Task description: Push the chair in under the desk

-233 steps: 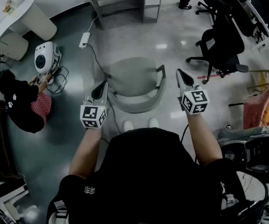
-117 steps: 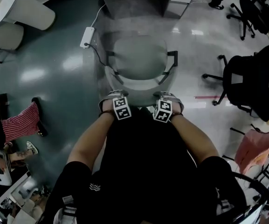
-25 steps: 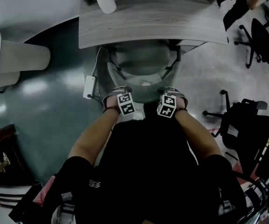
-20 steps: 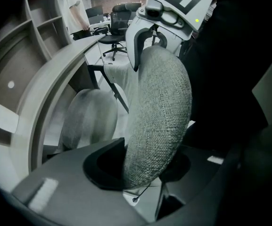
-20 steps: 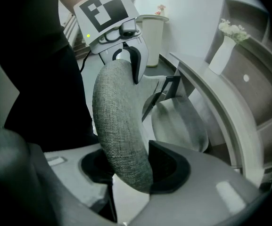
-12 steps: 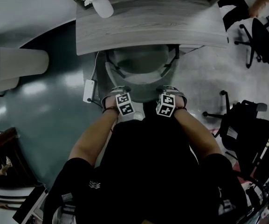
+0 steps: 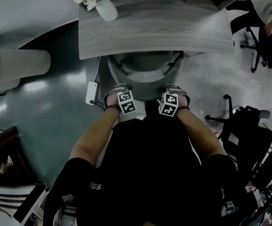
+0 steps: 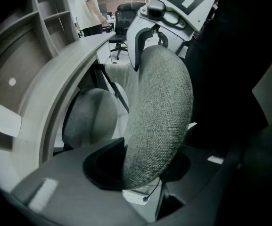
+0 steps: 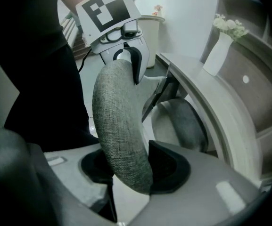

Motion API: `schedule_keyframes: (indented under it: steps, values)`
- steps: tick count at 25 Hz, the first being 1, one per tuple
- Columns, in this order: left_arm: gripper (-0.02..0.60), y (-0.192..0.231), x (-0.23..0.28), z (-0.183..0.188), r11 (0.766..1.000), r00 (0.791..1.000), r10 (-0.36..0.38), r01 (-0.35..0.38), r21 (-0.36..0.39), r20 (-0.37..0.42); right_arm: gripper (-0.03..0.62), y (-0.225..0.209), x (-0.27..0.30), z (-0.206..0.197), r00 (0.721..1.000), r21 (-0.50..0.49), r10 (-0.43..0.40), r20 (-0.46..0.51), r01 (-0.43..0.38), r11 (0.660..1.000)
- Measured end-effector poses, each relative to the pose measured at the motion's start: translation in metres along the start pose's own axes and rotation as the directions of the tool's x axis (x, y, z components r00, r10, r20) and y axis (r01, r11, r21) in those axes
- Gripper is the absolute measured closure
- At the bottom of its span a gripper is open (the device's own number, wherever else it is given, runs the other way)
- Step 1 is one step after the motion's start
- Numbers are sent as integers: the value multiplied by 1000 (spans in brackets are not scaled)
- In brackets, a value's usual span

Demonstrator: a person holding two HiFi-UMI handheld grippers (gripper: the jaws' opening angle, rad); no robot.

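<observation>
The grey fabric chair (image 7: pixel 145 74) stands with its seat mostly beneath the grey wood-grain desk (image 7: pixel 154 29); only the curved backrest and the rear of the seat show. My left gripper (image 7: pixel 118 91) is shut on the left part of the backrest rim, and my right gripper (image 7: pixel 172 92) is shut on the right part. In the left gripper view the woven backrest (image 8: pixel 159 121) fills the gap between the jaws of the left gripper (image 8: pixel 140 168). In the right gripper view the backrest (image 9: pixel 119 131) likewise sits between the jaws of the right gripper (image 9: pixel 131 171), with the seat (image 9: pixel 183 119) under the desk edge (image 9: pixel 211 112).
A white vase of flowers (image 7: pixel 105 6) stands on the desk's left corner. A white power strip (image 7: pixel 91 92) with its cable lies on the floor left of the chair. A white rounded pedestal (image 7: pixel 13 65) is at left, a black office chair (image 7: pixel 246 126) at right, a person (image 7: pixel 267 4) at the top right.
The chair has rolled further in under the desk, whose edge now covers more of the seat. Both grippers keep their hold on the backrest and have moved forward with it.
</observation>
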State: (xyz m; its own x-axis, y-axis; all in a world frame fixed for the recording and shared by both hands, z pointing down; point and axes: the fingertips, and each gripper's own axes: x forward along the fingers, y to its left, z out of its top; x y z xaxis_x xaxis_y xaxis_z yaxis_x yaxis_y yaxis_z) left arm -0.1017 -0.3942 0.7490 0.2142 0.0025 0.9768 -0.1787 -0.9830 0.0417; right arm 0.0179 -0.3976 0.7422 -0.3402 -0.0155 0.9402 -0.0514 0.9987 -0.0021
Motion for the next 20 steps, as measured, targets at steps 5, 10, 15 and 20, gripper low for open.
schedule_keyframes:
  steps: [5,10,15,20]
  values:
    - [414,4,5,12,1000,1000,-22,22,0,10,421,-12,0,-12,1000,-21,20,-14,-20,1000]
    - [414,3,7,14,999,999,-39,39,13,1,421,-12,0,-13,998,-56,61,6,-61,997]
    - [408,3,8,16,999,999,-43,42,13,13,422,-10,0,-13,995,-81,100,16,-99,992]
    - [377,-2,10,15,997,996,-82,82,-4,33,399,1,2,-12,977,-88,211,6,-210,974]
